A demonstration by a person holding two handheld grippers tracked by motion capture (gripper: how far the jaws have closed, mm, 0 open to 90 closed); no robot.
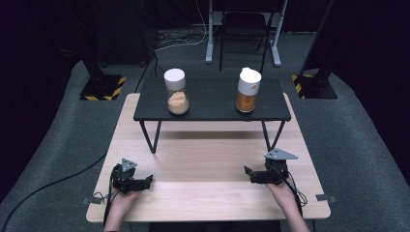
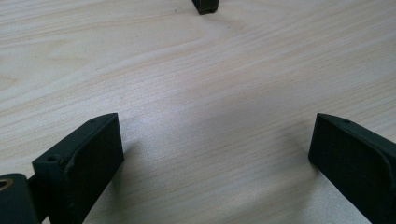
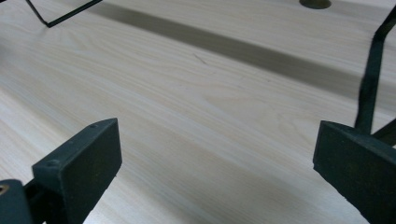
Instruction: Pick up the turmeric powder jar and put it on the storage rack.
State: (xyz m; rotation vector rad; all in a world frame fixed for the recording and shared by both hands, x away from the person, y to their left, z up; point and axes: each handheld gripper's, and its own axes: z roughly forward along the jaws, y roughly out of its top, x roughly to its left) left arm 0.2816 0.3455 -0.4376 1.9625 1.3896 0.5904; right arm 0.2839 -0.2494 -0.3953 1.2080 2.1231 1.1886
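unlabelled jars (image 1: 177, 92) on black shelf (image 1: 212, 110)

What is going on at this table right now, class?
A person holds the left gripper and the right gripper low over the wooden table, both open and holding nothing. Two jars stand untouched on the black shelf farther back: the jar of pale powder at the left and the jar of orange-brown powder at the right, both with white lids. No work on them has begun.

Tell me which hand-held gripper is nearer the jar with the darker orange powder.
Right. The right hand-held gripper sits below the darker jar; the left hand-held gripper lies across the table.
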